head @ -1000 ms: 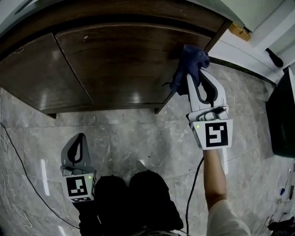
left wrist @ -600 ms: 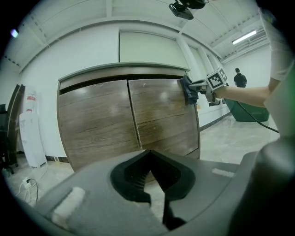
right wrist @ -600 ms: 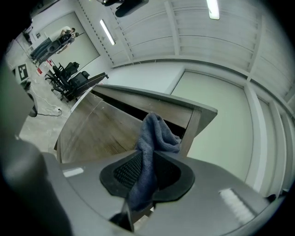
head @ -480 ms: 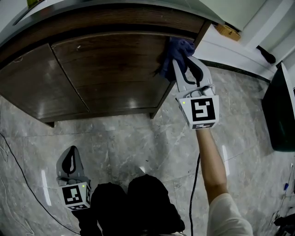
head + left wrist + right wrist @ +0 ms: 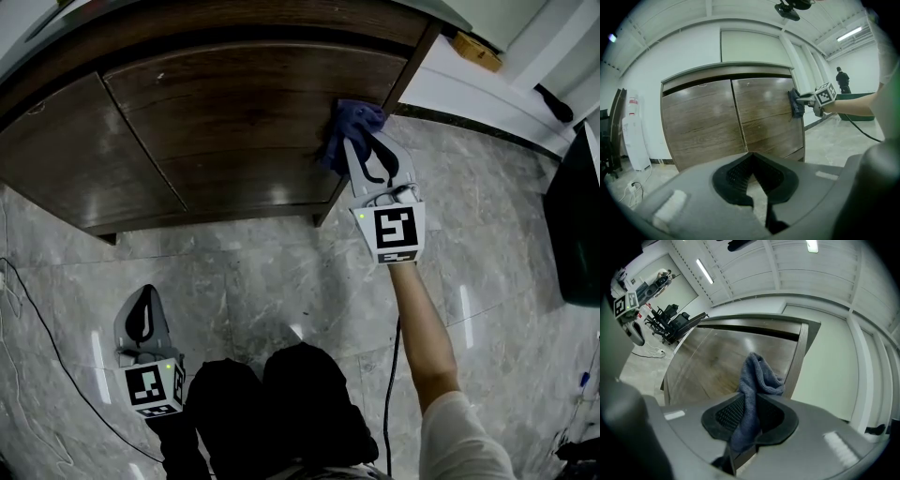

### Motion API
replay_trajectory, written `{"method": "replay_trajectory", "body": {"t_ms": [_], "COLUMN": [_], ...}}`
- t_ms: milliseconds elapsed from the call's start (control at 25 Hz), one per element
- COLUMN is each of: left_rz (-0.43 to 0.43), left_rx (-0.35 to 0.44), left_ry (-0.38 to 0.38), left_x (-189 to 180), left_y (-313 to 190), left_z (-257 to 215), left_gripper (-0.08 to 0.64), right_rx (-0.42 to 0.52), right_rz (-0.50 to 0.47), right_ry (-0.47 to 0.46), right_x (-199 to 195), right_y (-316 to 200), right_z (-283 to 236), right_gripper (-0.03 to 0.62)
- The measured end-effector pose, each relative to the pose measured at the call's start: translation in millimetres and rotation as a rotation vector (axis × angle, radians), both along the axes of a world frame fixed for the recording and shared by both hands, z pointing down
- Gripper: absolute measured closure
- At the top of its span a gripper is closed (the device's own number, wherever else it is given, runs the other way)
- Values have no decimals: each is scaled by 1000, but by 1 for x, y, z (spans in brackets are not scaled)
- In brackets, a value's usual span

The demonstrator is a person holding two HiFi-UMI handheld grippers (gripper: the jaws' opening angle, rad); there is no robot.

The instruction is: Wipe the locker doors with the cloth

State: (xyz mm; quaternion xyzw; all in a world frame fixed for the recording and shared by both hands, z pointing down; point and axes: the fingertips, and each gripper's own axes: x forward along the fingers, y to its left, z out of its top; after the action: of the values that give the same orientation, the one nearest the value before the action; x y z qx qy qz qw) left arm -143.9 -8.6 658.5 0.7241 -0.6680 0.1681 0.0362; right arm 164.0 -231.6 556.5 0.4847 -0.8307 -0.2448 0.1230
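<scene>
A dark wooden locker has two doors, the left door (image 5: 84, 159) and the right door (image 5: 244, 112). My right gripper (image 5: 361, 142) is shut on a blue cloth (image 5: 349, 124), which it presses against the right door near that door's right edge. In the right gripper view the cloth (image 5: 757, 378) rises from between the jaws in front of the door (image 5: 712, 366). My left gripper (image 5: 148, 292) hangs low at the left over the floor, shut and holding nothing, well away from the locker. The left gripper view shows both doors (image 5: 701, 122) and the cloth (image 5: 796, 104) from a distance.
The floor is grey marble tile (image 5: 262, 272). A thin black cable (image 5: 37, 328) lies on it at the left. A white wall base (image 5: 469, 94) and a dark flat object (image 5: 577, 216) stand right of the locker. The person's dark legs (image 5: 281, 403) fill the bottom centre.
My right gripper has slid the cloth down the right door along its right edge. My left gripper sits a little lower and further left in the head view.
</scene>
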Motion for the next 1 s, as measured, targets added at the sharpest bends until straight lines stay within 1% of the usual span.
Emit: {"method": "replay_trajectory", "body": {"t_ms": [280, 440, 680, 840, 1000], "left_rz": [6, 9, 12, 36, 55], "left_rx": [-8, -16, -27, -38, -44], "left_ry": [6, 16, 24, 28, 28], "left_x": [7, 10, 18, 31, 41], "left_y": [-2, 1, 4, 3, 3], "left_z": [4, 8, 14, 20, 22], "left_gripper": [558, 558, 558, 558, 558], "right_rx": [-71, -144, -260, -317, -357], "right_rz": [-4, 5, 13, 10, 0], "right_ry": [1, 17, 8, 2, 25], "right_x": [-1, -1, -4, -10, -14], "right_y": [0, 1, 3, 4, 6], "right_z": [49, 91, 149, 175, 199], "right_gripper": [515, 515, 514, 514, 515]}}
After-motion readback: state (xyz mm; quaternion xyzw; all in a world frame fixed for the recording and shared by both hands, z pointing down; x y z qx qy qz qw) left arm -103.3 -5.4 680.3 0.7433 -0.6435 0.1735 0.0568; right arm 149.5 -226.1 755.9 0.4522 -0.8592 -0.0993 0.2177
